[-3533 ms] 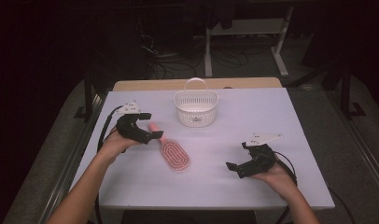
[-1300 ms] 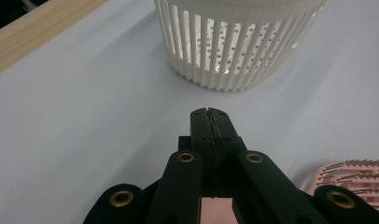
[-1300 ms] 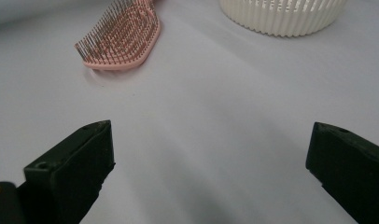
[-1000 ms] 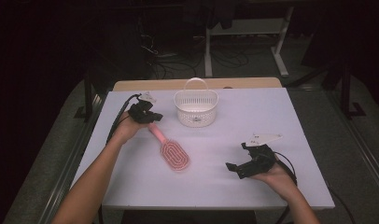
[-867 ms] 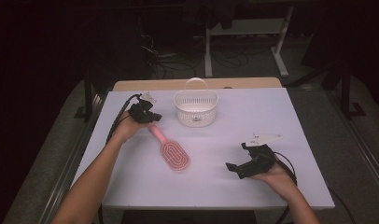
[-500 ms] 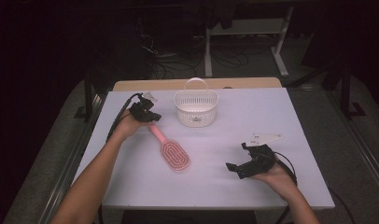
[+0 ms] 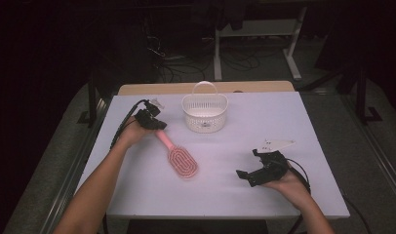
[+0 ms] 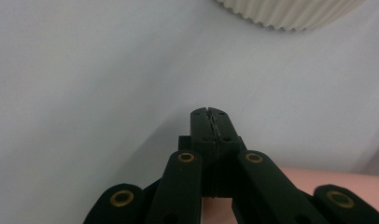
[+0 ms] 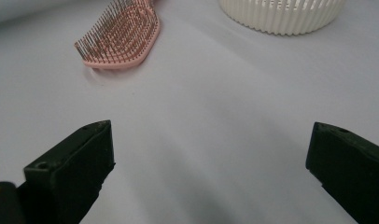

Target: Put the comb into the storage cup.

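Observation:
A pink hairbrush (image 7: 183, 163) lies bristles up on the white table, its handle pointing back left. My left gripper (image 7: 156, 125) sits at the handle's end with its jaws pressed together. In the left gripper view (image 8: 209, 112) the jaw tips meet with nothing between them, and the pink handle (image 8: 318, 186) lies beneath and behind them. A white ribbed basket (image 7: 204, 112) with a handle stands at the back middle. My right gripper (image 7: 246, 175) rests at the front right, open, with bare table between its jaws (image 9: 211, 144). It looks toward the brush (image 9: 120, 37) and the basket (image 9: 281, 16).
The white table (image 7: 284, 122) has a wooden strip along its far edge. Beyond it are dark floor, cables and a white frame's legs. The basket's wall (image 8: 290, 14) is just ahead of the left gripper. Cables trail from both grippers.
Over 3.5 seconds my left gripper moved back along the brush handle toward the far left. In the last second nothing visibly moved. The right gripper has stayed still.

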Action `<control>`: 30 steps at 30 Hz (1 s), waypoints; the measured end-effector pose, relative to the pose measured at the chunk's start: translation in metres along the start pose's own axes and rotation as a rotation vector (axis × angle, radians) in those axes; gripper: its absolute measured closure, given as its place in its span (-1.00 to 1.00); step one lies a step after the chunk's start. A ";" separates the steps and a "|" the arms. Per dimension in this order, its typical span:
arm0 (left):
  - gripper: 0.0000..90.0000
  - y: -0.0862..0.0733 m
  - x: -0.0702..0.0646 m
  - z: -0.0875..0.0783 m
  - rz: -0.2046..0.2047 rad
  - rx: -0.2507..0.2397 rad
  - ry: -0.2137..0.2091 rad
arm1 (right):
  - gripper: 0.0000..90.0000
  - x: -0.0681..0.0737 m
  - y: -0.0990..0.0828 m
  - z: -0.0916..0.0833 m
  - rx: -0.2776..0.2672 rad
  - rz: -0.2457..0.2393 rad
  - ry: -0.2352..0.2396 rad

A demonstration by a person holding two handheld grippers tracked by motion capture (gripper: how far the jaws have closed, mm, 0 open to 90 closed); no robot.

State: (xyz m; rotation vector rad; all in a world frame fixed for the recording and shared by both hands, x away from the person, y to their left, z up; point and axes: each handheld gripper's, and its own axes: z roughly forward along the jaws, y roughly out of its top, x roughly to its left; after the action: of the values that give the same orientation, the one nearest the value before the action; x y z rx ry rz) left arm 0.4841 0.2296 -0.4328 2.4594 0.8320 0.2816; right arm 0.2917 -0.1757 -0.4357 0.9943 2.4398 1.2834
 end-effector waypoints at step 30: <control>1.00 -0.042 0.002 -0.022 -0.031 0.009 -0.050 | -0.99 0.001 0.000 0.000 0.003 -0.001 -0.003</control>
State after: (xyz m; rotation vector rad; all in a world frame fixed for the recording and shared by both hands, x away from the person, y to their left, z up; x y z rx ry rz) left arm 0.4566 0.2679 -0.4370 2.4489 0.8510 0.2056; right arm 0.2912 -0.1749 -0.4359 0.9943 2.4400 1.2776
